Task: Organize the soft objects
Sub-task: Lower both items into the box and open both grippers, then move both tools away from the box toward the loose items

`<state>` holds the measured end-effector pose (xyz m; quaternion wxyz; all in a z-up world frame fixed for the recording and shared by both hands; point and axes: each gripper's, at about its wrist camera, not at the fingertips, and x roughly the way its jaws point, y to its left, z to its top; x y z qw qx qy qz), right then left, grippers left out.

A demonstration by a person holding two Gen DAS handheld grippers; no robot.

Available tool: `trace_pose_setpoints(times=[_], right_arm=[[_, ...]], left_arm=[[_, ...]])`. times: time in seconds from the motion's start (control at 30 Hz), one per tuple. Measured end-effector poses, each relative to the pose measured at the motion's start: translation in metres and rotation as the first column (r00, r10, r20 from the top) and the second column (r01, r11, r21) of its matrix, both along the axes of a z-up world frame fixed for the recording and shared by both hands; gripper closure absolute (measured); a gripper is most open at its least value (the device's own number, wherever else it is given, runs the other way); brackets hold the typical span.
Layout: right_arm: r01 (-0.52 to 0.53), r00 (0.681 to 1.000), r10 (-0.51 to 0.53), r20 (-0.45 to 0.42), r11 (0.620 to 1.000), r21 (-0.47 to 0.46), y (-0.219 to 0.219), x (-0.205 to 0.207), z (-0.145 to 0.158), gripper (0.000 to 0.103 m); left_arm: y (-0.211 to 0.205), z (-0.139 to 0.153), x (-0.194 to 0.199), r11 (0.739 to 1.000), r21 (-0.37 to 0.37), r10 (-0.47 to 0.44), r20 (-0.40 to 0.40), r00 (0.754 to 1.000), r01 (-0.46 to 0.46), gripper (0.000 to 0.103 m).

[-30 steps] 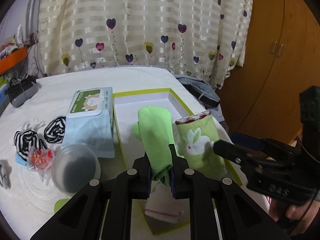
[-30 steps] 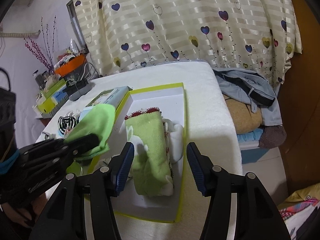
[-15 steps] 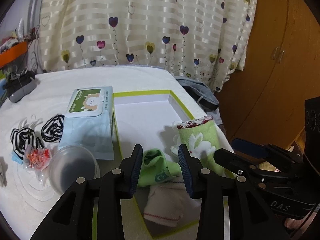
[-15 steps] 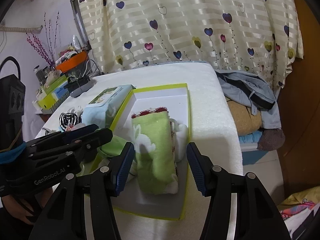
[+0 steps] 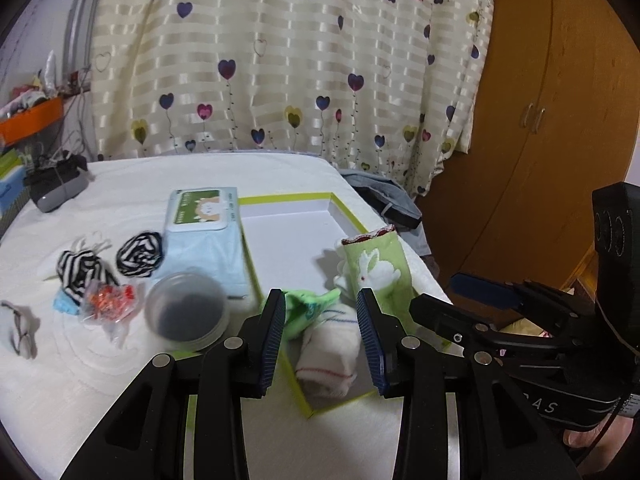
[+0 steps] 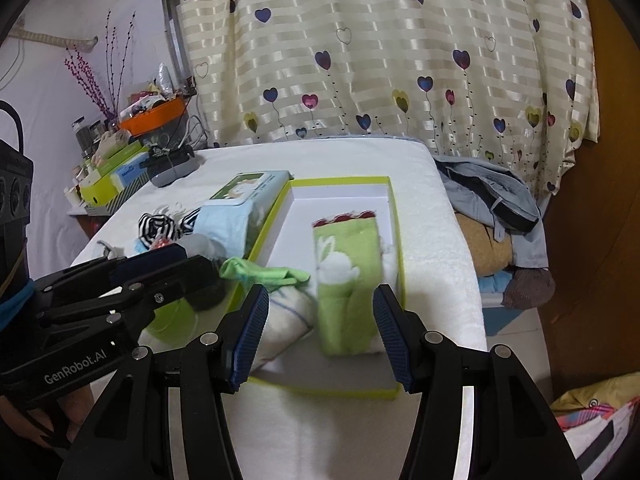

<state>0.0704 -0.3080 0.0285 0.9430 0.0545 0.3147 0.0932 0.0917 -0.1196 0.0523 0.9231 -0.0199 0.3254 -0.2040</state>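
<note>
A white box with a lime-green rim lies on the white bed. Inside lie a green rabbit-print sock, a bright green sock and a rolled white sock. My left gripper is open and empty, just in front of the green and white socks. My right gripper is open and empty over the near end of the rabbit sock.
Left of the box lie a wipes pack, black-and-white striped socks, a round clear lid and a small red packet. A heart-print curtain hangs behind. A wooden wardrobe stands at right. Clothes pile beside the bed.
My left gripper opened and let go of the bright green sock, which now lies in the box on the white sock. The left gripper then drew back a little.
</note>
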Motion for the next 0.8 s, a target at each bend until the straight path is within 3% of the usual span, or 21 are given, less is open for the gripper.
trace_pose_setpoints(times=[0.8], right_arm=[[-0.080,0.996,0.082,0.038,0.995,-0.054,0.065,-0.038,0.016,0.047]], left_arm=[[0.085,0.001,-0.047,0.993,-0.039,0.116,0.019,0.993,-0.115,0.067]])
